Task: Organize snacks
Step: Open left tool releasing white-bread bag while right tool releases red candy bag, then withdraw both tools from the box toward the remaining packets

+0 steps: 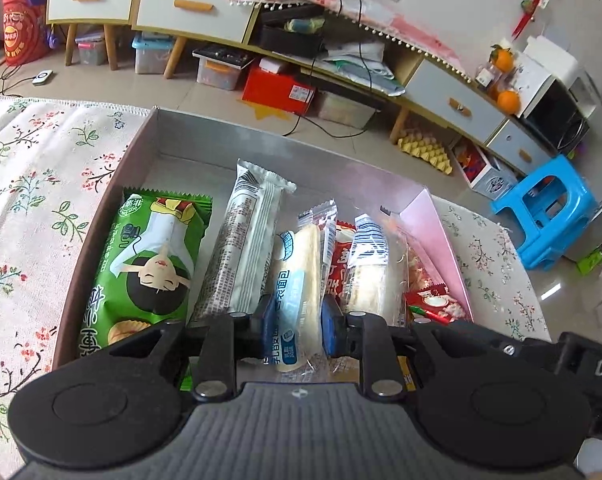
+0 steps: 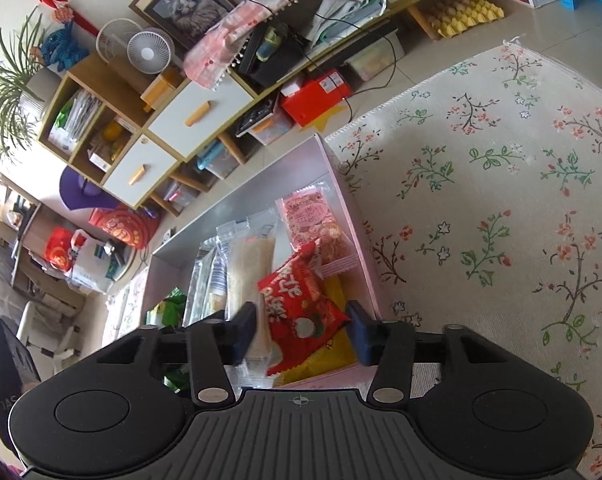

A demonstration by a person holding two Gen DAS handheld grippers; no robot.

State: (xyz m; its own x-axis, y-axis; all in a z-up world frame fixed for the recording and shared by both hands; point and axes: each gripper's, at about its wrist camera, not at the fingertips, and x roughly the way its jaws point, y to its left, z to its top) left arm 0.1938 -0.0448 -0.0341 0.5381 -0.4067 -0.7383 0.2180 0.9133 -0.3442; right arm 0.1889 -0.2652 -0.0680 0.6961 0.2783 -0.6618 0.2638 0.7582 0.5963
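A shallow box [image 1: 205, 136] with pink outer walls sits on a floral tablecloth and holds several snack packets side by side. In the left wrist view my left gripper [image 1: 299, 322] is shut on a pale bread-stick packet with blue print [image 1: 297, 280], between a white striped packet [image 1: 241, 248] and a clear rice-cracker packet [image 1: 367, 272]. A green packet [image 1: 149, 264] lies at the box's left. In the right wrist view my right gripper [image 2: 301, 330] is open, its fingers astride a red packet [image 2: 301, 300] that lies on a yellow one [image 2: 333, 354] in the box [image 2: 341, 184].
The floral tablecloth [image 2: 501, 200] spreads to the right of the box and to its left [image 1: 33, 200]. Beyond the table edge are a low cabinet with drawers [image 1: 193, 12], storage bins, a red box [image 1: 277, 88] and a blue stool [image 1: 549, 208] on the floor.
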